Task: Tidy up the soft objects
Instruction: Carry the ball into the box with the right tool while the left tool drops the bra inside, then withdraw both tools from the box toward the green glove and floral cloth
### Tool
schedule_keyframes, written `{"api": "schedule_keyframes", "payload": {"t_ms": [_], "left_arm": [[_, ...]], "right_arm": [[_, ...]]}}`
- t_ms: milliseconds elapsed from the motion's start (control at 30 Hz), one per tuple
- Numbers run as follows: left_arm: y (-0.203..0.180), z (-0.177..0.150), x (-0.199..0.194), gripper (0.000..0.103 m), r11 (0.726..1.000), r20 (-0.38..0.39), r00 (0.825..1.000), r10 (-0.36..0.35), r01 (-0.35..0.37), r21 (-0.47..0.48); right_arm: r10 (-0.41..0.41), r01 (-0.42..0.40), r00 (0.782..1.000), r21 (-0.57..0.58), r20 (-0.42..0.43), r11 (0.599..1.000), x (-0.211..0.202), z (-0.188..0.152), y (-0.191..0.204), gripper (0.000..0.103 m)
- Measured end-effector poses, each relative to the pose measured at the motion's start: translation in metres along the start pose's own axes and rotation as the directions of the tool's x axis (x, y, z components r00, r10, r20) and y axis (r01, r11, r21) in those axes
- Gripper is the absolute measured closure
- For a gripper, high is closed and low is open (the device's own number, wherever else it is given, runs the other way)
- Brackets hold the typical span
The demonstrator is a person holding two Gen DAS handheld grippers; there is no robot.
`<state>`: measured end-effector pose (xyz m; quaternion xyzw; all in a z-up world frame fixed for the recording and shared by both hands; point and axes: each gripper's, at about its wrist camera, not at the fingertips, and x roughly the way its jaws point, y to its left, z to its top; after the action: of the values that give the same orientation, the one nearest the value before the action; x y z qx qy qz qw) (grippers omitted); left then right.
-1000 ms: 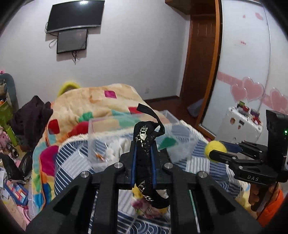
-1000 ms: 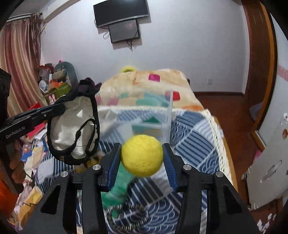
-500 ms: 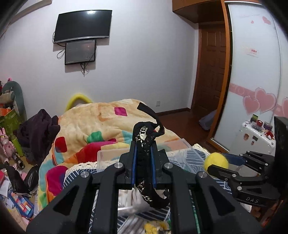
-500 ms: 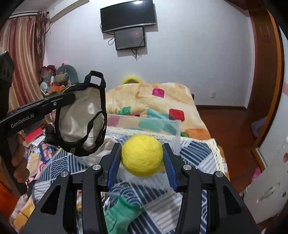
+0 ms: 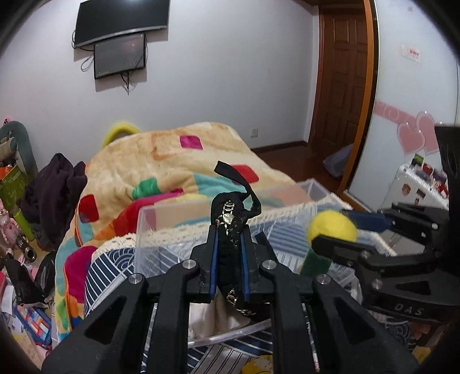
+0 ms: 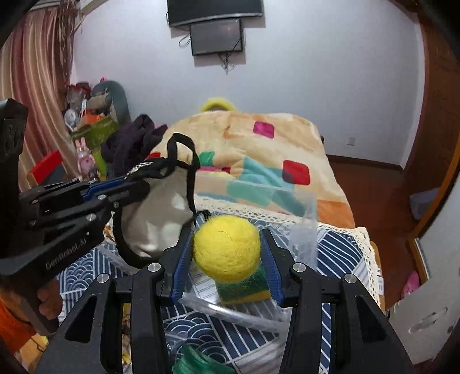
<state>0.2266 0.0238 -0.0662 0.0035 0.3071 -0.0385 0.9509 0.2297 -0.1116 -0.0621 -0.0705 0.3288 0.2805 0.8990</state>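
- The left gripper (image 5: 228, 247) has its fingers clamped on a black-trimmed pouch (image 6: 161, 218).
- The right gripper (image 6: 227, 253) has its fingers clamped on a yellow ball (image 6: 227, 248).
- The clear bin (image 5: 178, 227) lies at 12 o'clock, below both; the ball hangs over its sponge (image 6: 244, 289).

This is a bedroom in a home. A bed (image 5: 120, 259) fills the middle of the room, covered near the camera with a blue and white patterned quilt (image 6: 339, 253) and farther back with a fluffy blanket (image 5: 161, 164) in coloured squares. A television (image 5: 120, 21) hangs on the far white wall (image 5: 230, 86). A wooden door (image 5: 342, 74) stands at the far right, beside a wardrobe panel (image 5: 414, 95) stuck with pink hearts. Striped curtains (image 6: 37, 80) hang at the left, above a heap of toys and clothes (image 6: 97, 115).
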Motion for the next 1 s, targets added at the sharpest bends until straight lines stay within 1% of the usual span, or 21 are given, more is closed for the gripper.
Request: {"api": "schedule_keyframes", "payload": {"t_ms": [133, 200, 267, 333, 433, 533, 567, 600, 667, 700, 767, 833, 867, 933, 1000], "left_arm": [[-0.001, -0.009, 0.01, 0.09, 1.0, -0.042, 0.999, -0.002, 0.002, 0.01], [0.0, -0.013, 0.015, 0.09, 1.0, -0.064, 0.998, -0.009, 0.01, 0.004], [0.001, -0.015, 0.019, 0.09, 1.0, -0.085, 0.996, 0.016, -0.015, 0.008], [0.002, -0.018, 0.021, 0.09, 0.999, -0.09, 0.995, 0.038, -0.038, 0.007], [0.004, -0.019, 0.022, 0.087, 0.999, -0.099, 0.994, 0.045, -0.045, 0.0], [0.004, -0.021, 0.021, 0.082, 0.999, -0.108, 0.993, 0.045, -0.045, 0.002], [0.005, -0.021, 0.021, 0.077, 0.999, -0.111, 0.993, 0.043, -0.043, 0.002], [0.005, -0.022, 0.02, 0.07, 0.999, -0.114, 0.993, 0.042, -0.042, 0.002], [0.005, -0.025, 0.015, 0.061, 0.999, -0.11, 0.993, 0.044, -0.044, -0.003], [0.005, -0.026, 0.011, 0.057, 0.999, -0.1, 0.994, 0.05, -0.051, -0.007], [0.004, -0.027, 0.004, 0.054, 0.999, -0.087, 0.995, 0.046, -0.047, -0.008], [0.003, -0.028, -0.003, 0.053, 0.999, -0.077, 0.996, 0.034, -0.035, -0.013], [0.003, -0.028, -0.009, 0.052, 0.999, -0.07, 0.997, 0.029, -0.03, -0.016], [0.003, -0.026, -0.016, 0.049, 1.0, -0.058, 0.998, 0.023, -0.024, -0.019], [0.002, -0.025, -0.027, 0.042, 1.0, -0.037, 0.999, 0.016, -0.017, -0.021]], "right_arm": [[-0.011, 0.011, 0.999, 0.001, -0.037, 1.0, 0.013, 0.001, 0.001, 0.06], [-0.002, 0.002, 0.998, 0.002, -0.06, 1.0, 0.018, 0.002, 0.001, 0.06], [0.006, -0.006, 0.997, -0.001, -0.082, 1.0, 0.023, 0.003, 0.001, 0.06], [0.006, -0.007, 0.995, -0.009, -0.102, 1.0, 0.028, 0.002, 0.002, 0.06], [-0.002, 0.001, 0.99, -0.014, -0.138, 1.0, 0.035, 0.001, 0.003, 0.06], [-0.005, 0.003, 0.986, -0.011, -0.166, 1.0, 0.042, 0.001, 0.001, 0.06], [-0.006, 0.004, 0.985, -0.01, -0.17, 1.0, 0.043, 0.0, 0.001, 0.06], [-0.007, 0.005, 0.985, -0.012, -0.173, 1.0, 0.042, -0.001, 0.001, 0.06], [-0.01, 0.007, 0.984, -0.016, -0.176, 1.0, 0.042, -0.003, 0.0, 0.058], [-0.009, 0.007, 0.985, -0.01, -0.175, 1.0, 0.04, -0.003, -0.001, 0.057], [0.005, -0.004, 0.985, 0.004, -0.171, 1.0, 0.036, -0.003, -0.003, 0.052], [0.008, -0.007, 0.988, 0.007, -0.157, 1.0, 0.031, -0.004, -0.004, 0.047], [0.004, -0.004, 0.988, 0.004, -0.151, 1.0, 0.029, -0.005, -0.004, 0.046], [-0.008, 0.007, 0.991, -0.009, -0.136, 1.0, 0.023, -0.005, -0.003, 0.04], [-0.019, 0.017, 0.994, -0.017, -0.107, 1.0, 0.012, -0.005, -0.002, 0.035]]}}
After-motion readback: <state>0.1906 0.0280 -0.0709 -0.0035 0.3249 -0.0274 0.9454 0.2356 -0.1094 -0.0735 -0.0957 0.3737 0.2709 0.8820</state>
